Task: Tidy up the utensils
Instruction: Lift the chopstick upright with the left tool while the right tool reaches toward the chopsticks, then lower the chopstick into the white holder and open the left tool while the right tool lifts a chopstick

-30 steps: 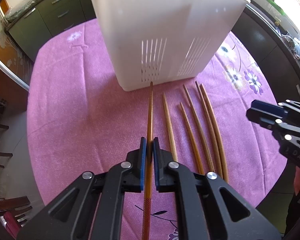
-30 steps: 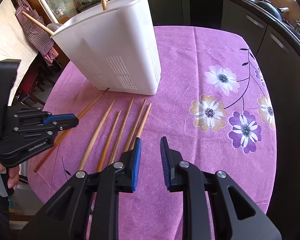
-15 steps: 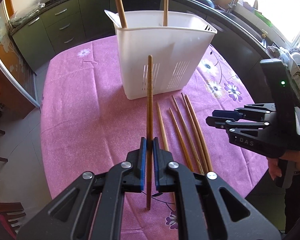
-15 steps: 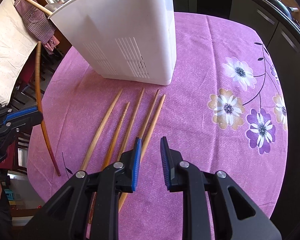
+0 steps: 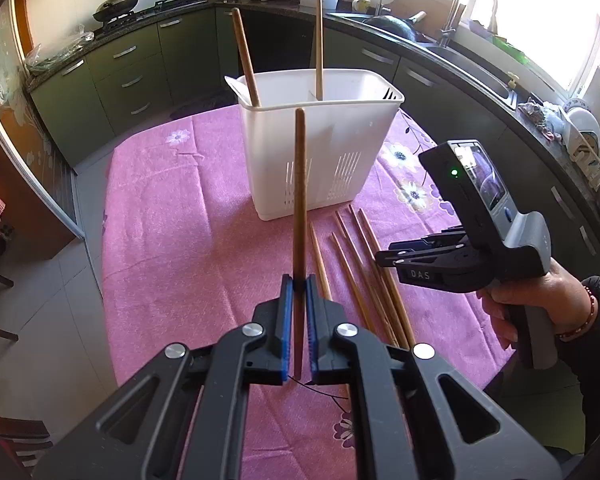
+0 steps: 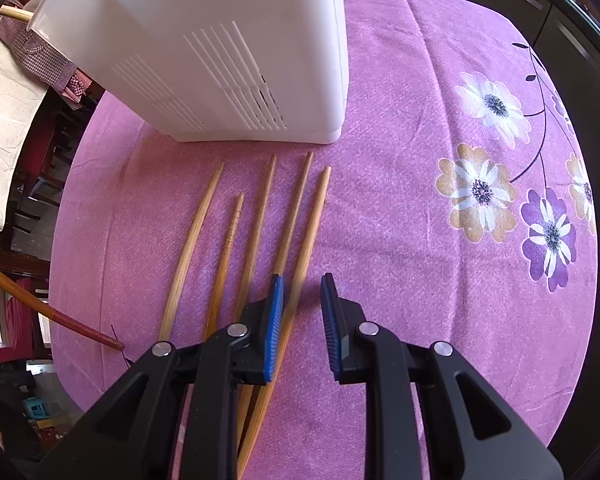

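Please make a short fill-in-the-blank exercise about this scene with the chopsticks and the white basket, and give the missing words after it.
1. The left gripper is shut on one ____.
2. On the cloth in front of the basket lie ____ chopsticks.
3. The jaws of the right gripper are ____.
4. Already ____ chopsticks stand in the basket.

Missing words: chopstick; five; open; two

The worktop (image 6: 400,240) has a pink flowery cloth (image 6: 380,80). A white basket (image 6: 220,60) stands at 12 o'clock. Five chopsticks (image 6: 260,216) lie just below it.
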